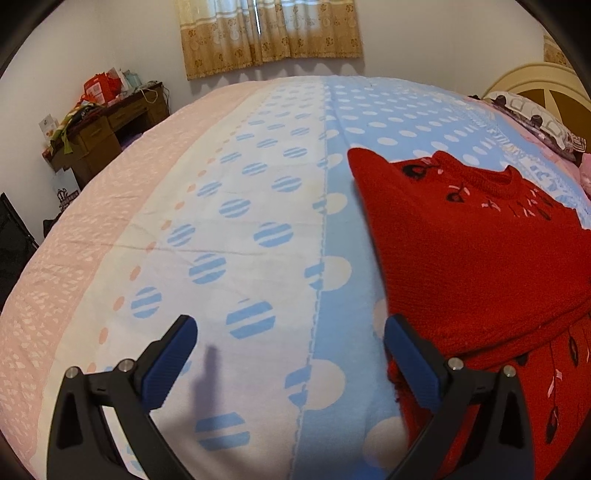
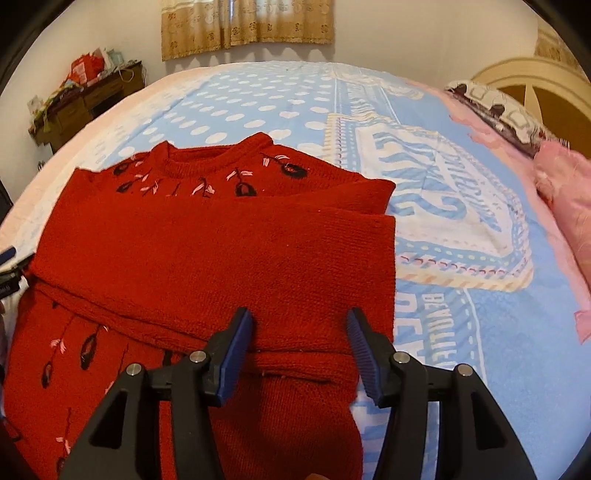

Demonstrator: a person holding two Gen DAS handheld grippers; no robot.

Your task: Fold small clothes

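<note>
A small red knitted sweater [image 2: 207,251] with black and pink embroidery lies on the bed, its sleeves folded across the chest. It also shows in the left wrist view [image 1: 480,251] at the right. My right gripper [image 2: 300,332] is open and empty, just above the sweater's folded sleeve near its right edge. My left gripper [image 1: 290,339] is open and empty over the bedsheet, with its right finger [image 1: 410,354] at the sweater's left edge. The tip of the left gripper shows at the far left of the right wrist view [image 2: 7,254].
The bed has a blue, white and pink dotted sheet [image 1: 258,206]. A patterned pillow [image 2: 495,107] and pink cloth [image 2: 569,199] lie by the cream headboard [image 2: 528,77]. A cluttered wooden desk [image 1: 107,125] stands at the far left wall, below curtains [image 1: 269,33].
</note>
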